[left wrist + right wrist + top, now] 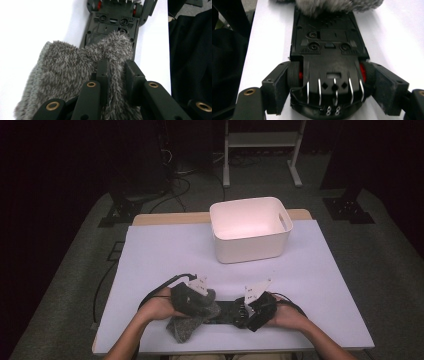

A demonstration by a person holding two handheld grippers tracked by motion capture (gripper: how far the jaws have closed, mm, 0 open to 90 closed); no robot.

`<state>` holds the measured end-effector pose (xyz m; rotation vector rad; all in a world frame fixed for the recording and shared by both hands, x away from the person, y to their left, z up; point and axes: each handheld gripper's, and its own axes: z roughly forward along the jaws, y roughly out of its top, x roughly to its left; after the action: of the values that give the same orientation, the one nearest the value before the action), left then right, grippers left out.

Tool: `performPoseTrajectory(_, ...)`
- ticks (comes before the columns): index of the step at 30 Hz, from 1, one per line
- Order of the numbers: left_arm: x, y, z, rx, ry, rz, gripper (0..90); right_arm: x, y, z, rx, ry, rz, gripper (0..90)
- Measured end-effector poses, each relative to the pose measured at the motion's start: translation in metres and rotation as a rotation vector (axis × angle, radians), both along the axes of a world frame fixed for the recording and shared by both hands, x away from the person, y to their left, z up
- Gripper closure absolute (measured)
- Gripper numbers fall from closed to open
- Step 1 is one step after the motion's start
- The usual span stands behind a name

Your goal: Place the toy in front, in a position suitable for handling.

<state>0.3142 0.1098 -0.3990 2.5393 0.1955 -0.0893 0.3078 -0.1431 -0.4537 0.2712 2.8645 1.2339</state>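
A black toy car [226,312] lies upside down near the table's front edge, its chassis [329,42] facing up. My right gripper [332,82] is shut on the car's end, with the pads [275,86] pressing on the red-hubbed wheels. A grey fuzzy cloth [186,326] lies left of the car and drapes over its far end [112,22]. My left gripper [117,66] is shut on a fold of that cloth [62,70]. In the high view the left gripper [202,301] and the right gripper [244,312] face each other along the car.
A white plastic bin [250,247] with cut-out handles stands at the back centre of the white table [160,250]. Cables trail from both grippers. Beyond the table are a dark floor and a white stand [260,140].
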Motion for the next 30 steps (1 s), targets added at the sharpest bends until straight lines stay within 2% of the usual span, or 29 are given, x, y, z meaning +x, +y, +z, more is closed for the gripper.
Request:
performPoseTrajectory(3, -0.002, 0.000, -0.004, 0.011, 0.018, -0.019, 75.7, -0.001, -0.003, 0.001, -0.012, -0.007, -0.004, 20.4)
performPoseTrajectory(6, -0.002, 0.004, -0.007, -0.011, 0.028, -0.010, 75.7, -0.004, -0.005, 0.001, -0.014, -0.019, -0.009, 21.1)
performPoseTrajectory(9, -0.002, -0.001, -0.005, -0.014, 0.021, -0.019, 75.8, -0.004, -0.005, 0.000, -0.010, -0.012, -0.009, 21.3)
performPoseTrajectory(13, -0.002, -0.013, -0.004, -0.022, 0.024, -0.038, 75.9, -0.007, -0.003, -0.001, -0.011, -0.024, -0.001, 22.4)
performPoseTrajectory(15, -0.003, -0.031, -0.002, -0.022, 0.018, -0.078, 75.9, -0.008, -0.002, 0.000, -0.017, -0.045, 0.006, 22.4)
performPoseTrajectory(18, -0.006, -0.047, -0.002, -0.015, 0.017, -0.118, 75.9, -0.009, -0.002, -0.002, -0.018, -0.044, 0.004, 22.6)
performPoseTrajectory(20, -0.005, -0.050, -0.002, -0.013, 0.016, -0.131, 75.8, -0.010, -0.003, -0.005, -0.035, -0.042, 0.007, 22.8)
performPoseTrajectory(24, -0.003, -0.044, -0.003, -0.029, 0.030, -0.112, 75.9, -0.010, -0.004, -0.006, -0.019, -0.048, 0.008, 23.3)
performPoseTrajectory(30, -0.003, -0.014, -0.003, -0.029, 0.024, -0.055, 75.9, -0.009, -0.005, -0.006, -0.012, -0.036, 0.007, 23.3)
